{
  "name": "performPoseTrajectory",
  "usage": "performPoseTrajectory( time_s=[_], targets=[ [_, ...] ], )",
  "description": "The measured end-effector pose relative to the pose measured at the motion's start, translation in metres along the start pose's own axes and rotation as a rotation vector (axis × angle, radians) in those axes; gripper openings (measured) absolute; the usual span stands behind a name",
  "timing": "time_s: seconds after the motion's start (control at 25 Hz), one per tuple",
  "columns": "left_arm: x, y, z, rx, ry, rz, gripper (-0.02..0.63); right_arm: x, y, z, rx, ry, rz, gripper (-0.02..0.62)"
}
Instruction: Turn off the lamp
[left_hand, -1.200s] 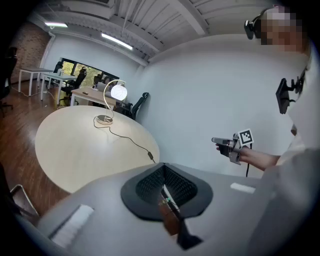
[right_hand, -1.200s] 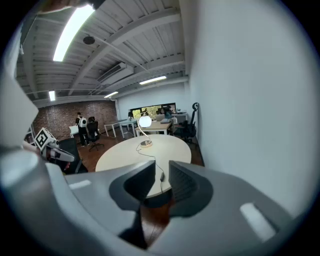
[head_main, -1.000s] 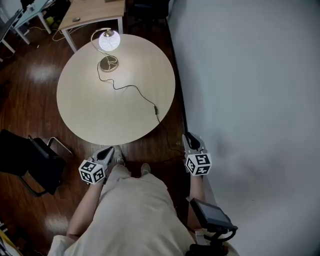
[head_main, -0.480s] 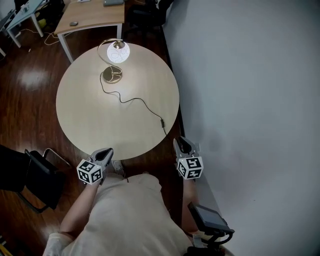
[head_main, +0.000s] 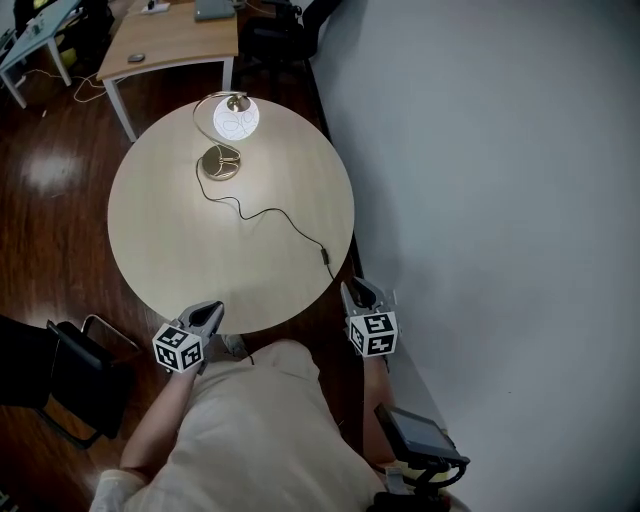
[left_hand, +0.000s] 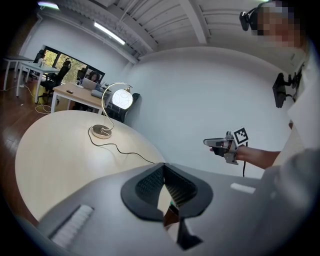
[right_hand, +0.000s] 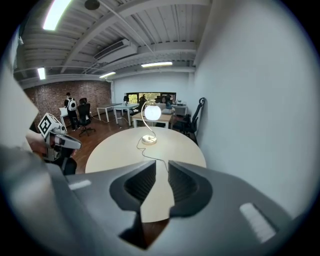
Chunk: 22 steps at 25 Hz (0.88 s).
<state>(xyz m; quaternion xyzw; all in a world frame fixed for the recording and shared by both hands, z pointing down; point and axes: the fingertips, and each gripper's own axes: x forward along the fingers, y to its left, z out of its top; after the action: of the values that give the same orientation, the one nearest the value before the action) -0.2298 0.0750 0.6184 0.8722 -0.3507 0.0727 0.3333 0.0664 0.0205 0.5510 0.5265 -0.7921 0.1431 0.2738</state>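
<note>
A lamp with a lit white globe (head_main: 236, 118) and a brass base (head_main: 220, 162) stands at the far side of the round table (head_main: 170, 250). Its black cord runs to an inline switch (head_main: 325, 255) near the table's right edge. My left gripper (head_main: 213, 308) hovers at the table's near edge, shut and empty. My right gripper (head_main: 350, 287) is just off the near right edge, a little short of the switch, with a narrow empty gap between its jaws. The left gripper view shows the globe (left_hand: 122, 99) and the right gripper (left_hand: 217, 143). The right gripper view shows the lamp (right_hand: 152, 112).
A grey wall (head_main: 480, 200) runs close along the table's right side. Beyond the table stands a wooden desk (head_main: 175, 40). A black chair (head_main: 60, 375) sits at the lower left on the wood floor. A black device (head_main: 420, 430) hangs at the person's hip.
Both grippers have moved forward to the table's near edge. The right gripper has come closer to the cord's switch. The lamp stays lit.
</note>
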Motion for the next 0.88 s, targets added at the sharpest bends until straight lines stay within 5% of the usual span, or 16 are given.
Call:
performPoseTrajectory(
  time_s=[0.52,0.88],
  targets=[
    [0.028,0.005,0.009,0.002,0.035,-0.094,0.0,0.003,0.002,0.005,-0.048,0.076,-0.026,0.067],
    [0.038,0.017,0.011,-0.011,0.076,-0.051,0.0,0.043,0.001,-0.011,-0.057,0.147,0.071,0.066]
  ],
)
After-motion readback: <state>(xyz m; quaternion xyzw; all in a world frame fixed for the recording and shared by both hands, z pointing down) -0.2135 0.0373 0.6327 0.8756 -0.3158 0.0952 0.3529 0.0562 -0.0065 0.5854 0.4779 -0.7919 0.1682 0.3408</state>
